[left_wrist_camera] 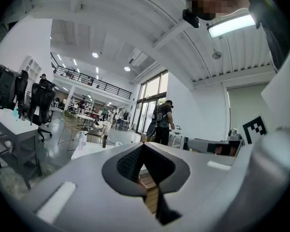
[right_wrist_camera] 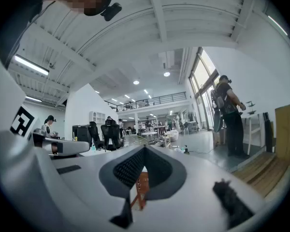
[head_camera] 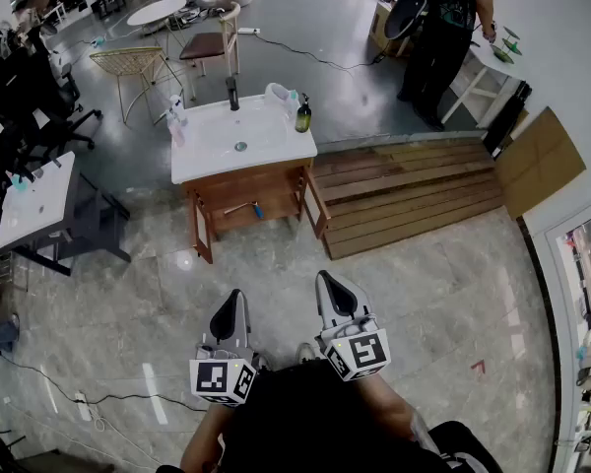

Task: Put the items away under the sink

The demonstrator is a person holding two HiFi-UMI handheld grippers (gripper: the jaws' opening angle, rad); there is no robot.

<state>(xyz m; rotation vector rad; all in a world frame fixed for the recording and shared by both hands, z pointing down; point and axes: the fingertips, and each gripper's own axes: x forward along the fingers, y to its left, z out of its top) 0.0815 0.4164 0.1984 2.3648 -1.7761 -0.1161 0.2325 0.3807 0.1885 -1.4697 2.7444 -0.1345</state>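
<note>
A white sink (head_camera: pixel 238 138) on a wooden cabinet (head_camera: pixel 261 190) stands some way ahead of me on the floor. On its top I see a dark green pump bottle (head_camera: pixel 302 114), a clear container (head_camera: pixel 277 95), a small spray bottle (head_camera: pixel 174 122) and a black tap (head_camera: pixel 232 95). A blue-handled tool (head_camera: pixel 253 208) lies on the shelf under the basin. My left gripper (head_camera: pixel 230 300) and right gripper (head_camera: pixel 328 282) are held level near my body, far short of the sink. Both are shut and hold nothing, as the left gripper view (left_wrist_camera: pixel 144 145) and right gripper view (right_wrist_camera: pixel 145 149) also show.
A wooden plank platform (head_camera: pixel 414 190) lies right of the sink. A person (head_camera: pixel 443 28) stands beyond it by a white table. Another white table (head_camera: pixel 34 200) and office chairs are at the left, a wire chair (head_camera: pixel 128 67) behind the sink, and a cable (head_camera: pixel 79 397) on the floor.
</note>
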